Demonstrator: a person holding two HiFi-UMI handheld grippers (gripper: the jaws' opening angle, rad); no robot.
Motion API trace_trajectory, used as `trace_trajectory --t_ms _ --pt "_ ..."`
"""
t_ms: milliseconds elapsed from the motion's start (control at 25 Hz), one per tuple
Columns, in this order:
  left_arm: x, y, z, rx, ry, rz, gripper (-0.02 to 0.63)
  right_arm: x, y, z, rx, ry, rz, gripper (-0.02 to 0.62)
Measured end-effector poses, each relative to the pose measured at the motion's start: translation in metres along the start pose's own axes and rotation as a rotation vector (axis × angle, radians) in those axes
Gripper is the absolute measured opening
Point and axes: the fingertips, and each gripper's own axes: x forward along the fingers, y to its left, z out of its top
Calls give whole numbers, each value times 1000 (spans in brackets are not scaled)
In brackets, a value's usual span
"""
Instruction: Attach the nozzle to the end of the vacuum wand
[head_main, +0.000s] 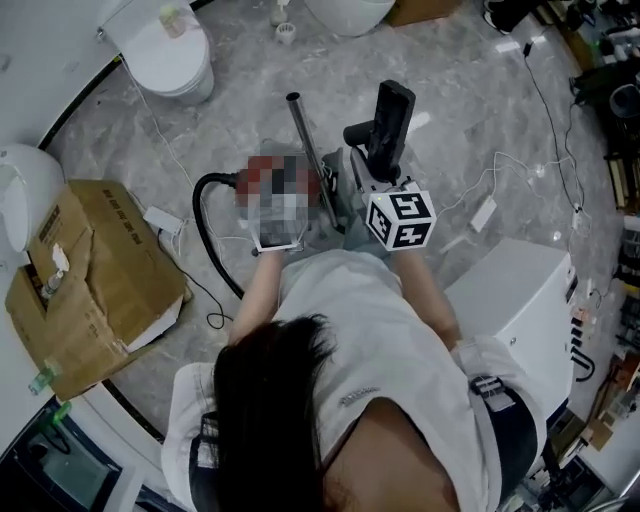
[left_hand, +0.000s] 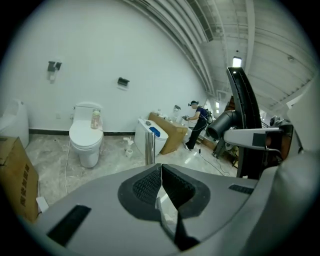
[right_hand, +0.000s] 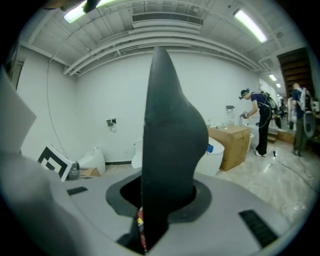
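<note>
Left gripper view: the left gripper (left_hand: 161, 172) pad tips touch, and the pale sliver in the slit below them cannot be identified. Only the top stub of the vacuum wand (left_hand: 149, 146) shows; the rest sits behind the gripper body.

Right gripper view: the nozzle (right_hand: 167, 130) has its lower end sunk between the jaws of the right gripper (right_hand: 159, 200). The red label (right_hand: 142, 227) there is too small to read.

Head view: the left gripper is blurred over. A white fixture (head_main: 350, 10) is cut by the top edge. The person's head (head_main: 270, 400) blocks the floor beneath.
</note>
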Motion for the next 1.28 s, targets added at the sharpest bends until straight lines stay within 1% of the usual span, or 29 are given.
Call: trace_trajectory --t_ms 160,400,440,480,600,800,840,880,1000,1200,1280 --pt "22 -1 8 -26 -18 54 2 28 -18 4 -21 35 95 106" --pt "39 2 7 -82 -16 97 4 52 -33 7 -31 69 185 106" --pt "41 1 5 -88 -15 97 15 55 -35 8 -28 69 192 106" --pt "44 -1 4 -93 -12 91 39 56 -37 9 -23 67 196 106" --pt "56 -4 -5 -107 34 57 131 61 -41 9 -6 66 209 106" --pt "73 2 -11 -110 67 97 228 67 -49 5 19 84 228 106" --pt "79 2 -12 -108 76 98 266 69 -53 4 24 87 226 106" --pt "85 2 -14 -113 84 93 288 71 -56 3 28 90 223 106" --pt "99 7 -17 -155 92 84 302 77 -58 -2 38 108 220 106" --pt "120 23 -26 -168 99 135 316 86 -66 -4 33 127 225 106" --pt "130 30 -32 -181 110 138 328 89 -67 -4 25 130 227 106"
